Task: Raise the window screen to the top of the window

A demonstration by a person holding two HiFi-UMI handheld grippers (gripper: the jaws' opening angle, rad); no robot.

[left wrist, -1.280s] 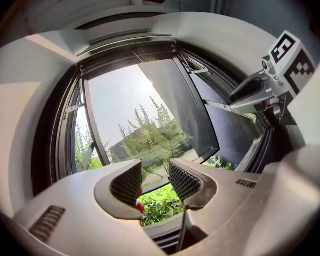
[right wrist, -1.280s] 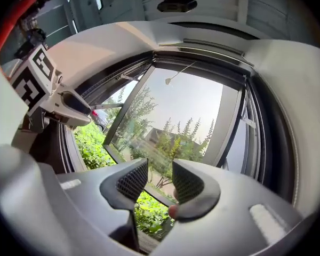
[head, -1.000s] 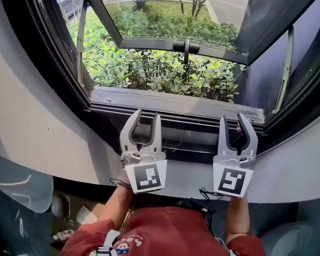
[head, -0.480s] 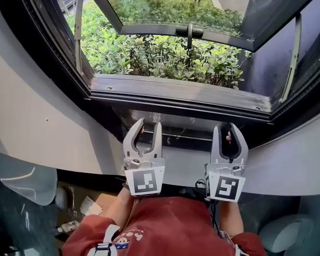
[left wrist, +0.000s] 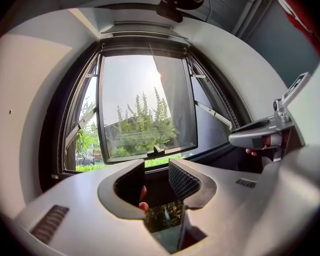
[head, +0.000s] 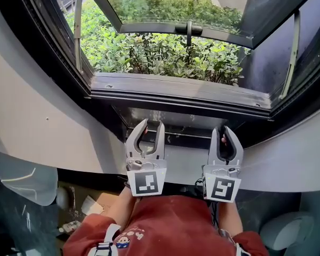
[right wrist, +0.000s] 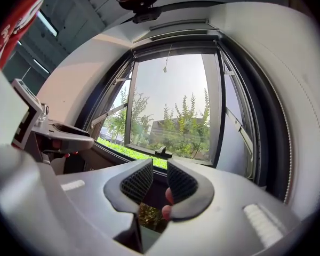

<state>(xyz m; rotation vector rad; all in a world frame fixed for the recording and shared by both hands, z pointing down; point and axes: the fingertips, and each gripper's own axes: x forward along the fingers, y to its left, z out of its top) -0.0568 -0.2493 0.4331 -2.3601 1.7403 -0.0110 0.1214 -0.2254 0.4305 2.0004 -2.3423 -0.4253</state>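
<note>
Wall [head: 37,116]: pale, smooth and curved, wrapping the window on the left.
Window frame [head: 69,76]: dark metal, thick, with straight rails.
Left stay [head: 77,31]: slim grey metal strip, propping the pane outward.
Left tool [head: 152,128]: pale grey matt plastic with two curved prongs whose inner pads are black and ribbed. It is wide open, its tips at the foot of the window. A small rounded red piece [left wrist: 143,196] sits against its left pad, clear of the right pad; what it is I cannot tell.
Glass pane [head: 165,4]: flat, dark-edged, swung out at the far side, with a black handle [head: 188,31] on its lower rail.
Shrubs [head: 149,55]: dense, glossy green leaves beyond the sill.
Sill [head: 176,87]: long grey metal ledge, dull and flat.
Window screen [head: 184,138]: only a dark straight bar shows, low at the bottom of the opening, between the two tools.
Right tool [head: 222,135]: same grey plastic with ribbed black pads. It is narrower and closing. A red rounded piece [right wrist: 168,199] sits against its right pad, with a gap left on the other side.
Right stay [head: 293,52]: matching grey strip.
</note>
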